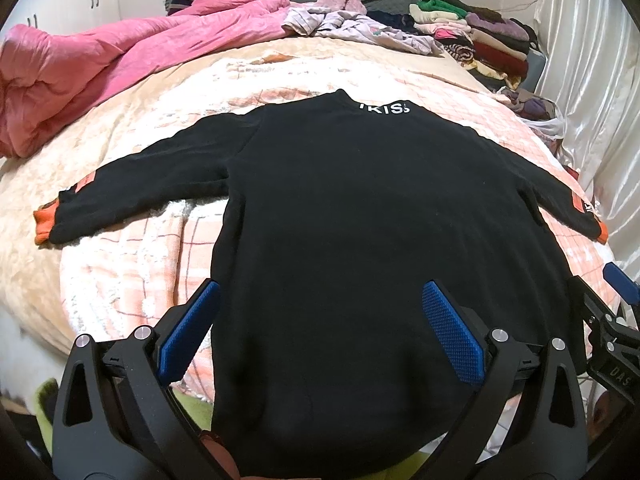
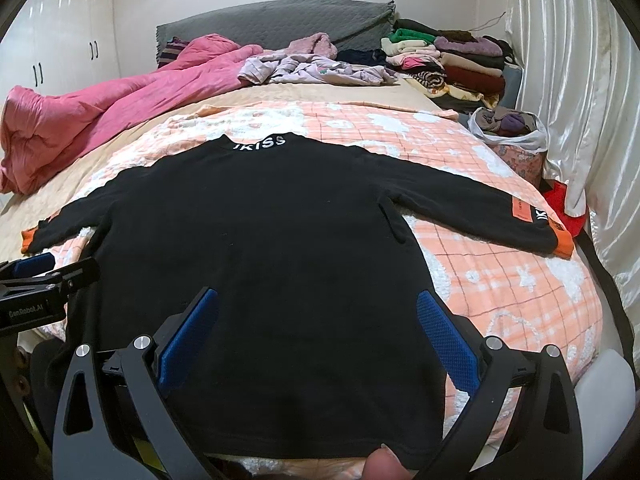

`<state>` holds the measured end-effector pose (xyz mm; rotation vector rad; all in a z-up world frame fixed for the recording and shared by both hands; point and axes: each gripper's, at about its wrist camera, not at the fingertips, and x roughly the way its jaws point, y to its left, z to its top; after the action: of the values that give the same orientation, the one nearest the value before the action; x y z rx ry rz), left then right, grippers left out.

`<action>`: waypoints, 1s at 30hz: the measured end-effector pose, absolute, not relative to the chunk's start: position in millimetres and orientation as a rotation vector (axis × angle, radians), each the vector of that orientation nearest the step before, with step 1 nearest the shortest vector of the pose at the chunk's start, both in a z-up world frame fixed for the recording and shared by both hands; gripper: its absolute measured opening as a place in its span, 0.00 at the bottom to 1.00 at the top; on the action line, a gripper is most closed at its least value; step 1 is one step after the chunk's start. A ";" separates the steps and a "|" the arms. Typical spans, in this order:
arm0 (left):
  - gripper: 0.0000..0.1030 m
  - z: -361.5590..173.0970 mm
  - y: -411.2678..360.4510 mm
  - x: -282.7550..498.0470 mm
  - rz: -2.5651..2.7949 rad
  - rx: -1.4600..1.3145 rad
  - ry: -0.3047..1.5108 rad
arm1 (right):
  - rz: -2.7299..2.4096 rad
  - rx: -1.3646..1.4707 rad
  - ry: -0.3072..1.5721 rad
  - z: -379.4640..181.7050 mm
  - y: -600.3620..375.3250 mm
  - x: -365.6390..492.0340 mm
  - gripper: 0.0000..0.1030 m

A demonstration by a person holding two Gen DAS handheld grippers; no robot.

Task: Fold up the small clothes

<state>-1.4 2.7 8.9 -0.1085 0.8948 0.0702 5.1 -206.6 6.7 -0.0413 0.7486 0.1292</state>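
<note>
A small black long-sleeved top (image 1: 352,216) with orange cuffs and white "IKISS" lettering at the collar lies flat on the bed, sleeves spread out to both sides, hem toward me. It also shows in the right wrist view (image 2: 272,220). My left gripper (image 1: 320,300) is open, its blue pads either side of the hem's left part, above the cloth. My right gripper (image 2: 316,308) is open above the hem's right part. Each gripper shows at the edge of the other's view: the right one (image 1: 608,312), the left one (image 2: 44,280).
The bed has a pink checked blanket (image 2: 500,280). A pink quilt (image 1: 100,60) lies bunched at the far left. Loose pale clothes (image 2: 316,68) and a stack of folded clothes (image 2: 452,60) lie at the head. A bag of clothes (image 2: 508,132) and a white curtain (image 2: 580,80) are at right.
</note>
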 end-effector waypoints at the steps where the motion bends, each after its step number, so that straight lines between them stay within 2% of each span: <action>1: 0.92 9.2 3.1 -2.1 0.069 -0.111 0.894 | 0.128 -0.042 0.748 6.6 -206.4 5.1 0.96; 30: 0.92 9.1 2.5 1.8 0.081 -0.115 0.892 | 0.124 -0.034 0.737 8.5 -204.2 6.6 0.96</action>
<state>1.8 2.5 9.1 -0.1153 0.8923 0.0814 6.6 -204.2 8.5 -0.0337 0.7367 0.1236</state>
